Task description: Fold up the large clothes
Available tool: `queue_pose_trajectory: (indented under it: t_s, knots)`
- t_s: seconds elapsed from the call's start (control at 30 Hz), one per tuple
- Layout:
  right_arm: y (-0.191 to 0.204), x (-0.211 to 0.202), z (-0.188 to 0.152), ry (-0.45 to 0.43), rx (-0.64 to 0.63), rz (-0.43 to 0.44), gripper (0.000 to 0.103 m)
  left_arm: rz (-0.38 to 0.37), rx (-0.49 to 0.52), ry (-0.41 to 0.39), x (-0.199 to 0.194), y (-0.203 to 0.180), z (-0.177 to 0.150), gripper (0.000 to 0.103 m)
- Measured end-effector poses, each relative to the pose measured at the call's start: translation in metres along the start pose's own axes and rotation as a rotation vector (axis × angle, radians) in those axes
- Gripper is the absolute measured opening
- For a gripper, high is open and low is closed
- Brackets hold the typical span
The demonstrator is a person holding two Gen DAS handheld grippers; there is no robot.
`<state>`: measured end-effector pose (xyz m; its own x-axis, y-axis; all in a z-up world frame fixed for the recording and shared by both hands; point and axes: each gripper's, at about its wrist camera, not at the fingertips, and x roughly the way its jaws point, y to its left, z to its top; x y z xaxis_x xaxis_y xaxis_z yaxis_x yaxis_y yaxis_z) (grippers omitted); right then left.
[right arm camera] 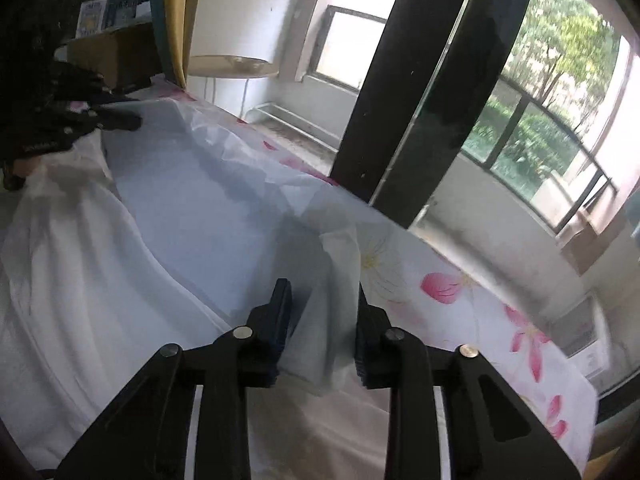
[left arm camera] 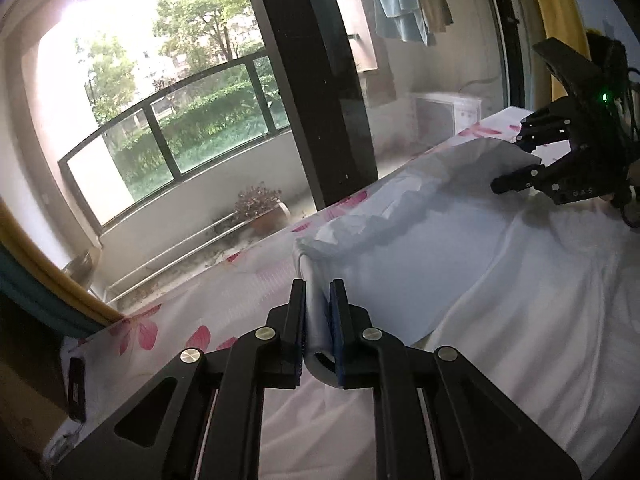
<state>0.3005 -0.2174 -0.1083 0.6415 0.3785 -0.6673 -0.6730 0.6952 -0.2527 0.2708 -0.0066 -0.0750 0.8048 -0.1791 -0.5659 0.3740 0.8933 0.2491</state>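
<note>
1. The white garment (left arm camera: 500, 280) lies spread on the floral bed (left arm camera: 160, 332), from centre towards 3 o'clock.
2. The left gripper (left arm camera: 318, 320) pinches its hem.
3. The right gripper (right arm camera: 320, 328) has cloth between its jaws; whether it presses, I cannot tell.
4. Judging by this, one fold is under way and the others remain.

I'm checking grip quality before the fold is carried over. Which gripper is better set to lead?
Left. The left gripper pinches the white garment firmly; the right gripper has cloth between wider jaws, looking looser.
</note>
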Motion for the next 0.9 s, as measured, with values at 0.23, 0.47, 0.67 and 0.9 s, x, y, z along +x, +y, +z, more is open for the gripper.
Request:
queue_pose_trajectory:
  t_s: [0.23,0.47,0.67,0.9]
  knots:
    - [0.020,-0.022,-0.010,-0.035,-0.050,-0.036,0.027,-0.035,-0.017,-0.038,-0.020,-0.007,-0.007,0.013]
    - [0.041,-0.036,-0.019,-0.040,-0.109,-0.097,0.023,-0.048,0.015,-0.073,-0.037,-0.018,-0.016,0.013]
    - [0.045,-0.021,-0.001,-0.081,-0.191,-0.279,0.014,0.087,0.043,-0.136,-0.031,-0.026,-0.003,0.013]
    - [0.041,0.012,0.004,-0.063,-0.249,-0.345,0.014,0.116,0.038,-0.093,-0.003,-0.028,-0.006,0.014]
